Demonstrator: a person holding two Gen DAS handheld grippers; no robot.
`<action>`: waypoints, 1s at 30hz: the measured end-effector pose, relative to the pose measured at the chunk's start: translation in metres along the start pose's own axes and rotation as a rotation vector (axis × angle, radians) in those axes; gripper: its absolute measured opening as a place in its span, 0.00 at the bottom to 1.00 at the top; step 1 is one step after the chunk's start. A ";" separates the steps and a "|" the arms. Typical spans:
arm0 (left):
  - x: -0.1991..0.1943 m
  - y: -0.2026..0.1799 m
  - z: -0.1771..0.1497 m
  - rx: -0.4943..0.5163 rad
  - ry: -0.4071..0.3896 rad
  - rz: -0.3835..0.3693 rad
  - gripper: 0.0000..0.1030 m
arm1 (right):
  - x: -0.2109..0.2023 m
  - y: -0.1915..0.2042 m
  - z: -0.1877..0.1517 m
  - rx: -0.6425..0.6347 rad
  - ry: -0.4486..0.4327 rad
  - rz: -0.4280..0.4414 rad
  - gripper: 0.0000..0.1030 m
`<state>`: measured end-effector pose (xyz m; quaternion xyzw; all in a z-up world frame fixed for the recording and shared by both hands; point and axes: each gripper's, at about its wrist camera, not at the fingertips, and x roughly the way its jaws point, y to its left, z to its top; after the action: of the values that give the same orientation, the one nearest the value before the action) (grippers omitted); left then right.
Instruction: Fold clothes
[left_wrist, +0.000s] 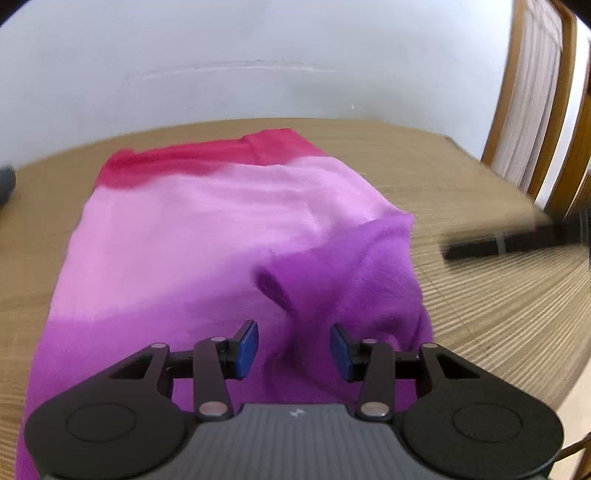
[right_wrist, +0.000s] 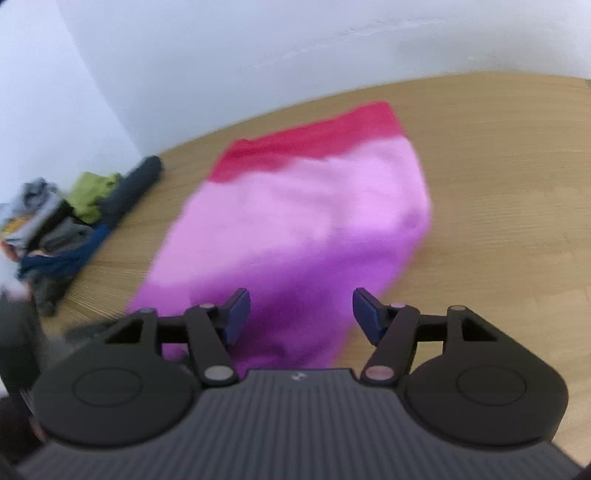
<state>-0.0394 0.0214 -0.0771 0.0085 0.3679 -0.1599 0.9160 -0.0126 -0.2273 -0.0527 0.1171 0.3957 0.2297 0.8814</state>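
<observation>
A fleece garment (left_wrist: 207, 236) in red, pale pink and purple bands lies on the wooden table (left_wrist: 461, 192), its purple end nearest me with a rumpled fold at the right. My left gripper (left_wrist: 294, 349) is open and empty, just above the purple end. In the right wrist view the same garment (right_wrist: 303, 206) stretches away from me. My right gripper (right_wrist: 301, 317) is open and empty over its purple near end. Both views are blurred.
A pile of other clothes (right_wrist: 55, 229), green, grey and dark blue, lies at the table's left by the white wall. A dark bar-shaped object (left_wrist: 509, 242) lies on the table at the right. Wooden chair backs (left_wrist: 535, 103) stand beyond the right edge.
</observation>
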 end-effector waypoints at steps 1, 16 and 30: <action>-0.004 0.007 -0.001 -0.018 -0.003 -0.006 0.43 | -0.001 0.000 -0.008 0.004 -0.003 -0.022 0.63; -0.019 0.076 -0.025 -0.077 0.066 0.107 0.47 | 0.090 0.101 -0.056 -0.455 0.088 -0.224 0.60; -0.020 0.078 -0.040 0.019 0.086 0.138 0.56 | 0.075 0.079 -0.052 -0.290 -0.021 -0.368 0.06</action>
<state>-0.0564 0.1060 -0.1012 0.0494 0.4041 -0.0994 0.9080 -0.0330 -0.1201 -0.1051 -0.0826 0.3639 0.1183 0.9202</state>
